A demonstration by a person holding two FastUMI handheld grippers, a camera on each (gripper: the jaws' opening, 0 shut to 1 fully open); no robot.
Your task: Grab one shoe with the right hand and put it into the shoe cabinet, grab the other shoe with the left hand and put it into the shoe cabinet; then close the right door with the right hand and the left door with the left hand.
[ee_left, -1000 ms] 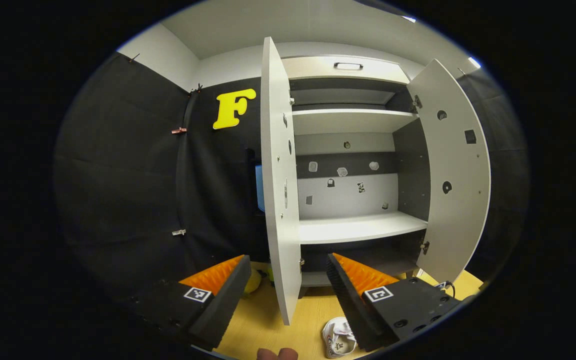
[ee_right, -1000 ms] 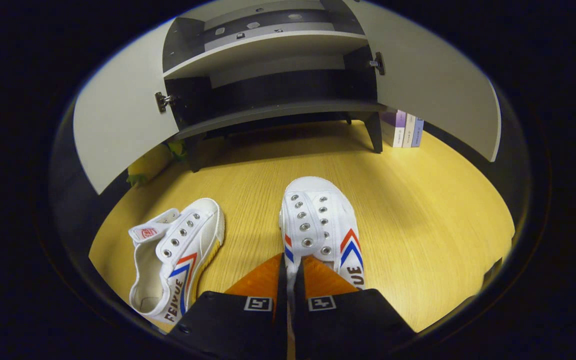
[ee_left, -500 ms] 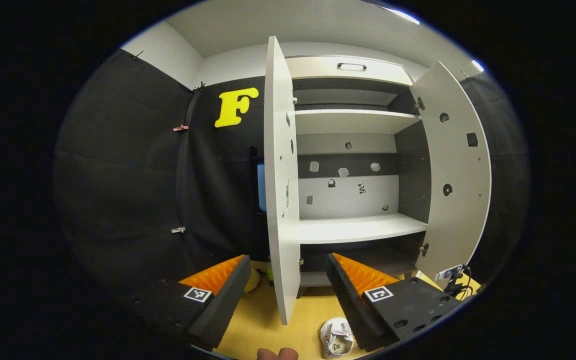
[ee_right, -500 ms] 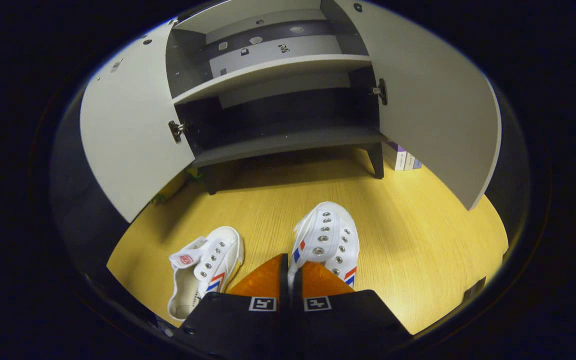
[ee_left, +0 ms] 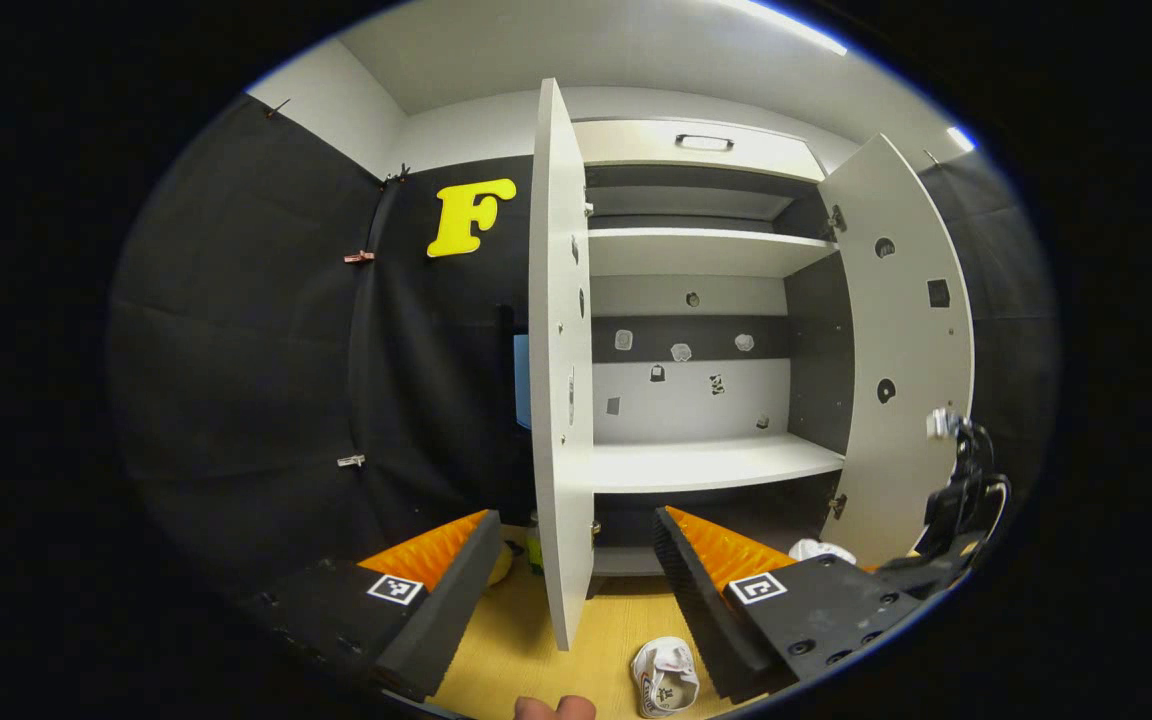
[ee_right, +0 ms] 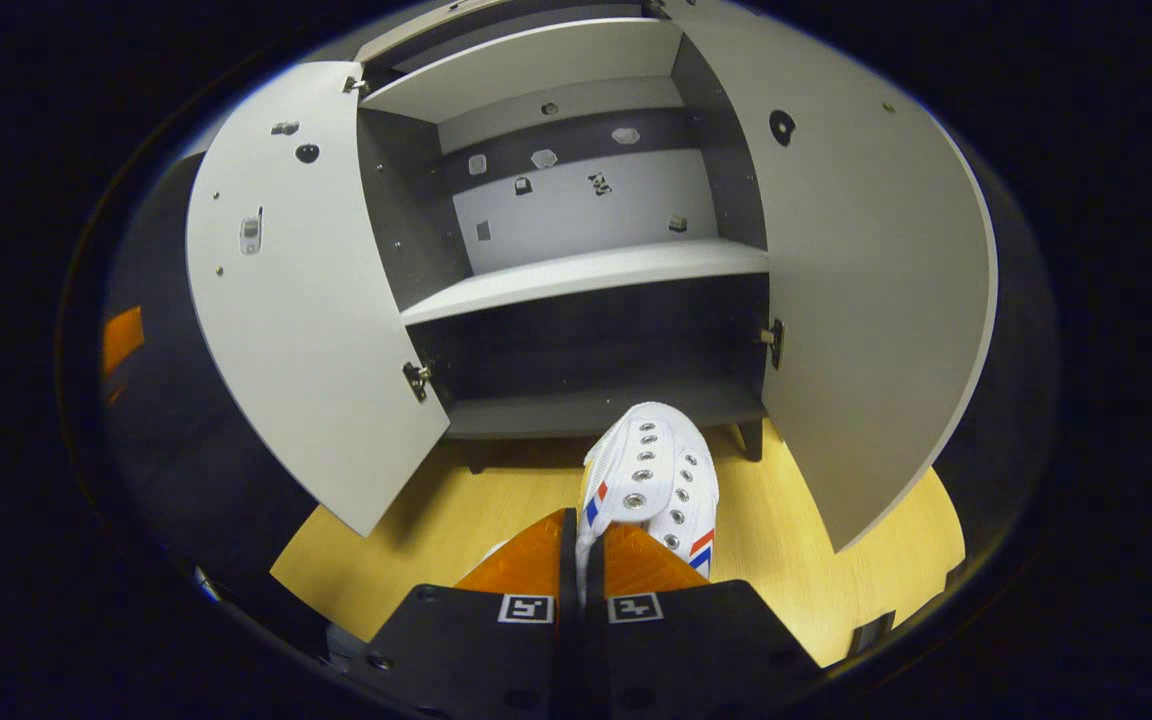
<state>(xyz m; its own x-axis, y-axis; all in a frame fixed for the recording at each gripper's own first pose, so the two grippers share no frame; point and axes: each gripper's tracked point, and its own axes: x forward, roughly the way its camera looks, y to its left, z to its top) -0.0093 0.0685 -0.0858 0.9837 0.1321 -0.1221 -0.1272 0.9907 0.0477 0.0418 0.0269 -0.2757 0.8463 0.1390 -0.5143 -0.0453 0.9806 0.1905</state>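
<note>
Between my right claw's point(ee_right: 581, 545) closed-down fingers sits the heel edge of one shoe point(ee_right: 651, 475), toe ahead toward the shoe cabinet point(ee_right: 586, 270). I'd keep it level, clear both open doors, and release only above a shelf. My left claw point(ee_left: 571, 575) gapes empty; the other shoe point(ee_left: 664, 676) lies just below it.

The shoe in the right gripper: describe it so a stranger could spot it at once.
Start at the pale shoe cabinet, both doors swung open. Just before its dark bottom shelf, above the yellow wood floor, a white canvas shoe hangs toe-first toward the cabinet, pinched in the right gripper. It has metal eyelets and red-and-blue side stripes; the other shoe lies on the floor.
</note>
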